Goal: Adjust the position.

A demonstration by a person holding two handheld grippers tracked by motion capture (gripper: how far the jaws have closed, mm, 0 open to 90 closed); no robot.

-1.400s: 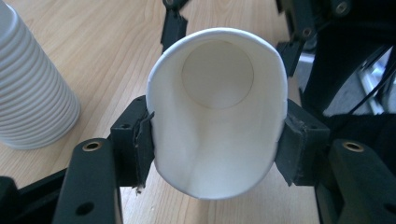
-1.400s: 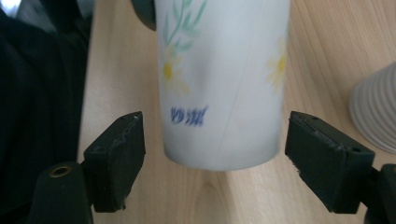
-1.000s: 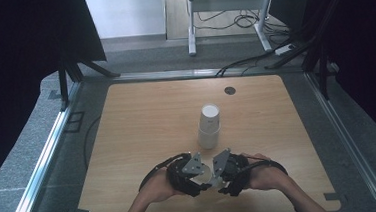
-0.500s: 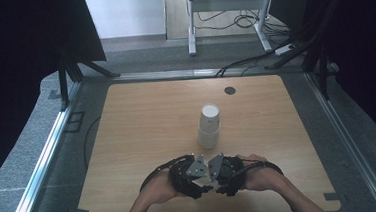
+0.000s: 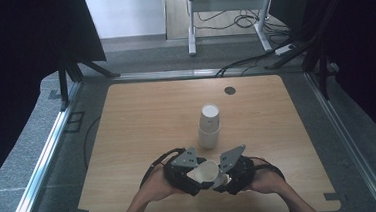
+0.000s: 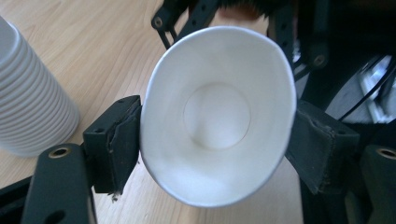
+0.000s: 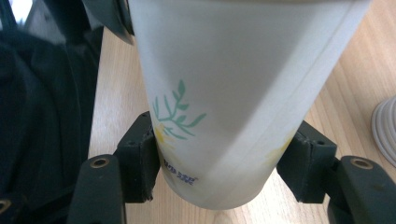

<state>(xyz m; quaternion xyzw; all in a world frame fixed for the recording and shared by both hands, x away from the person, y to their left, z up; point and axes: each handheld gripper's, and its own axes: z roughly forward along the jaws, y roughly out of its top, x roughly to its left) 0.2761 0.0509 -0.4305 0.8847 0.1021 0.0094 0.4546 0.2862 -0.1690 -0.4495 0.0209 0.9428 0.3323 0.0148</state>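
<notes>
Since the earlier frame your grippers have drawn closer at the table's near edge, the paper cup [image 5: 207, 173] between them. Your right gripper [image 7: 219, 163] clamps its base; your left gripper [image 6: 217, 140] has just been opening, jaws flanking the rim. The cup stack [image 5: 209, 126] stands just beyond.

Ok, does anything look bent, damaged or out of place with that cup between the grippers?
The paper cup is squashed: in the left gripper view its mouth is an oval, not round. The right gripper clamps its lower body, and the left gripper's fingers, which have just been opening, flank the rim. The stack of cups stands upright.
</notes>
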